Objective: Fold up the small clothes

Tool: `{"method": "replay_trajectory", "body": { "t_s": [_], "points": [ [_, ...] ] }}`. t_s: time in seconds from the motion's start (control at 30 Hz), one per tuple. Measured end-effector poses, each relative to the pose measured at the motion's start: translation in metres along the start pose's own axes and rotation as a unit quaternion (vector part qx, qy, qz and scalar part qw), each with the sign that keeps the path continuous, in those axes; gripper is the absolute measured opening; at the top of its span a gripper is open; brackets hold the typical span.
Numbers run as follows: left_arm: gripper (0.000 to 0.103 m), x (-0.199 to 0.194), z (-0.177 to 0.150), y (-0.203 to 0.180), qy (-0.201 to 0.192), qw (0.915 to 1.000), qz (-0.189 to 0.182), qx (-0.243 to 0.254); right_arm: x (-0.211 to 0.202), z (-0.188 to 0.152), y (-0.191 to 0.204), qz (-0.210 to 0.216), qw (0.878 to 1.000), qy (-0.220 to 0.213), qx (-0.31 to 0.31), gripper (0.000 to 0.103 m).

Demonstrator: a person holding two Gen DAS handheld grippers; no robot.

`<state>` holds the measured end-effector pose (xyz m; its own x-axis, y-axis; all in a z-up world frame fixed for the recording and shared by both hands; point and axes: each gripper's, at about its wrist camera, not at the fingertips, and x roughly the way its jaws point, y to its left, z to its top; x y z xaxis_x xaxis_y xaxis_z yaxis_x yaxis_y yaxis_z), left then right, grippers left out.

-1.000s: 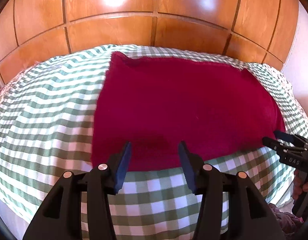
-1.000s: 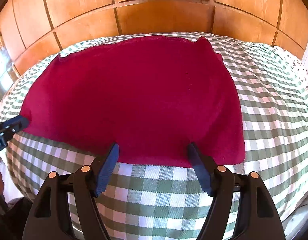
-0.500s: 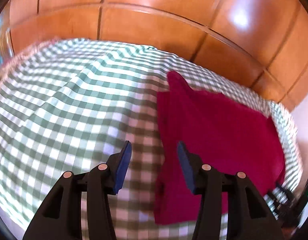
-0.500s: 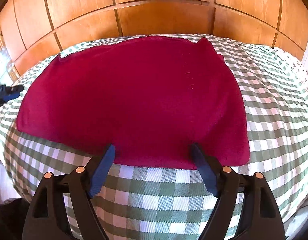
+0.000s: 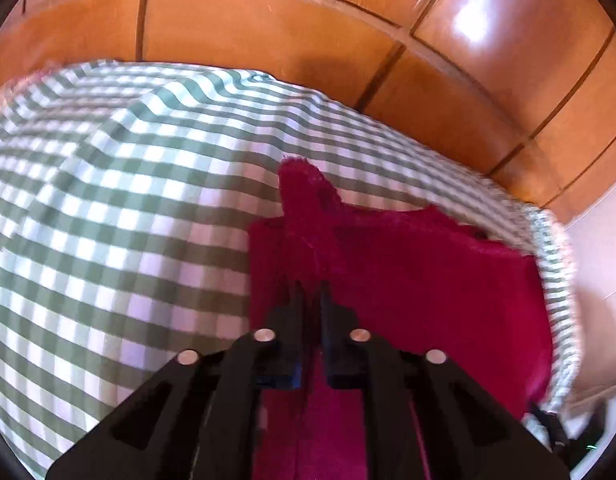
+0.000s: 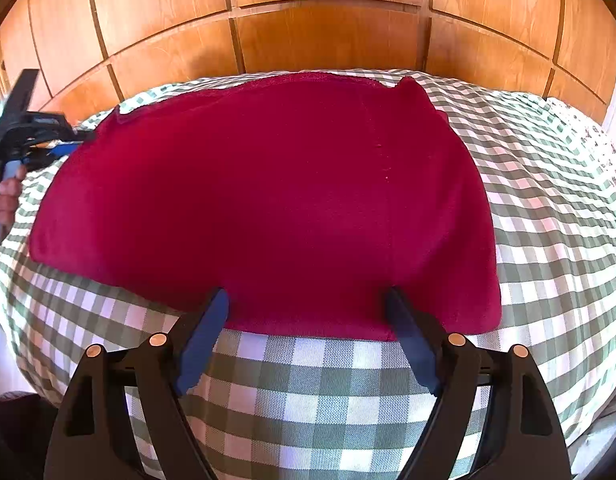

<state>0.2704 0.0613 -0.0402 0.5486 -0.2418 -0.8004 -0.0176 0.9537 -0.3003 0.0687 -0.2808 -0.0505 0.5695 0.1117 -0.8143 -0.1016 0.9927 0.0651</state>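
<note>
Wood panelling fills the background behind everything we see, glossy and orange-brown. Below it spreads the green-and-white checked cloth that covers the whole work surface. On that cloth lies the dark red garment, spread mostly flat, its near hem toward us in the right wrist view; its far left corner is lifted off the checks.

We see our right gripper hanging over the near hem with its blue-padded jaws wide apart, having just opened further, the hem lying under the gap and nothing pressed between the pads.

Our left gripper sits at the garment's left edge, its jaws having just closed to a narrow slit, with a ridge of red fabric pinched up between them. From the right wrist view we find it at the far left, held by a hand.
</note>
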Motion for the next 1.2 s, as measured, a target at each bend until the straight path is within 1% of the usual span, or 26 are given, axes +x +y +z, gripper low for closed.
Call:
{"method": "replay_trajectory", "body": {
  "t_s": [0.07, 0.1, 0.17, 0.2, 0.27, 0.37, 0.47, 0.57, 0.6, 0.67, 0.7, 0.73, 0.77, 0.8, 0.83, 0.93, 0.97, 1.0, 1.07, 1.17, 1.2],
  "points": [
    [0.006, -0.005, -0.008, -0.009, -0.033, 0.9986, 0.035, 0.024, -0.002, 0.000, 0.000, 0.004, 1.000, 0.001, -0.004, 0.080],
    [0.006, -0.002, -0.013, -0.011, -0.032, 0.9977, 0.052, 0.029, -0.003, 0.000, -0.001, 0.007, 1.000, 0.004, -0.009, 0.080],
    [0.007, 0.012, -0.019, -0.009, -0.009, 0.9975, 0.063, 0.031, -0.010, 0.004, -0.004, 0.019, 1.000, 0.007, -0.009, 0.080],
    [0.007, 0.015, -0.022, -0.009, -0.010, 0.9971, 0.068, 0.033, -0.017, 0.008, -0.007, 0.029, 1.000, -0.002, -0.002, 0.078],
    [0.007, 0.012, -0.023, -0.014, -0.018, 0.9963, 0.072, 0.043, -0.032, 0.021, -0.014, 0.026, 0.999, -0.031, 0.007, 0.078],
    [0.008, 0.009, -0.020, -0.016, -0.021, 0.9967, 0.068, 0.039, -0.036, 0.047, -0.032, 0.017, 0.998, -0.053, 0.028, 0.078],
    [0.009, 0.003, -0.023, -0.016, -0.028, 0.9968, 0.064, 0.040, -0.018, 0.079, -0.053, -0.003, 0.997, -0.061, 0.055, 0.078],
    [0.009, -0.006, -0.026, -0.015, -0.036, 0.9966, 0.061, 0.042, 0.014, 0.111, -0.073, -0.017, 0.995, -0.045, 0.083, 0.076],
    [0.009, -0.006, -0.025, -0.014, -0.039, 0.9964, 0.061, 0.044, 0.028, 0.123, -0.079, -0.026, 0.995, -0.036, 0.091, 0.070],
    [0.009, -0.009, -0.026, -0.016, -0.044, 0.9960, 0.060, 0.049, 0.049, 0.136, -0.086, -0.030, 0.994, -0.019, 0.101, 0.066],
    [0.007, -0.011, -0.027, -0.016, -0.048, 0.9956, 0.060, 0.054, 0.059, 0.142, -0.089, -0.027, 0.994, -0.009, 0.105, 0.059],
    [0.007, -0.013, -0.028, -0.019, -0.056, 0.9943, 0.065, 0.063, 0.072, 0.148, -0.094, -0.022, 0.993, 0.009, 0.112, 0.044],
    [0.007, -0.016, -0.028, -0.021, -0.063, 0.9932, 0.069, 0.069, 0.080, 0.151, -0.096, -0.012, 0.992, 0.027, 0.119, 0.032],
    [0.006, -0.019, -0.029, -0.022, -0.070, 0.9922, 0.072, 0.075, 0.081, 0.153, -0.096, -0.004, 0.992, 0.033, 0.120, 0.013],
    [0.006, -0.024, -0.029, -0.024, -0.079, 0.9909, 0.076, 0.078, 0.075, 0.156, -0.094, -0.005, 0.994, 0.022, 0.105, 0.008],
    [0.006, -0.038, -0.028, -0.023, -0.104, 0.9888, 0.077, 0.074, 0.047, 0.160, -0.089, -0.025, 0.997, -0.024, 0.076, 0.007],
    [0.006, -0.040, -0.026, -0.022, -0.108, 0.9883, 0.079, 0.073, 0.039, 0.161, -0.092, -0.040, 0.996, -0.040, 0.073, 0.007],
    [0.006, -0.040, -0.025, -0.023, -0.110, 0.9880, 0.081, 0.073, 0.037, 0.161, -0.093, -0.054, 0.995, -0.048, 0.070, 0.007],
    [0.006, -0.034, -0.022, -0.024, -0.105, 0.9878, 0.089, 0.073, 0.044, 0.161, -0.098, -0.070, 0.994, -0.042, 0.073, 0.007],
    [0.006, -0.019, -0.021, -0.021, -0.083, 0.9895, 0.100, 0.063, 0.067, 0.156, -0.105, -0.093, 0.992, -0.018, 0.085, 0.004],
    [0.007, -0.015, -0.022, -0.022, -0.077, 0.9895, 0.107, 0.061, 0.071, 0.153, -0.108, -0.094, 0.991, -0.011, 0.091, 0.002]
  ]
}}
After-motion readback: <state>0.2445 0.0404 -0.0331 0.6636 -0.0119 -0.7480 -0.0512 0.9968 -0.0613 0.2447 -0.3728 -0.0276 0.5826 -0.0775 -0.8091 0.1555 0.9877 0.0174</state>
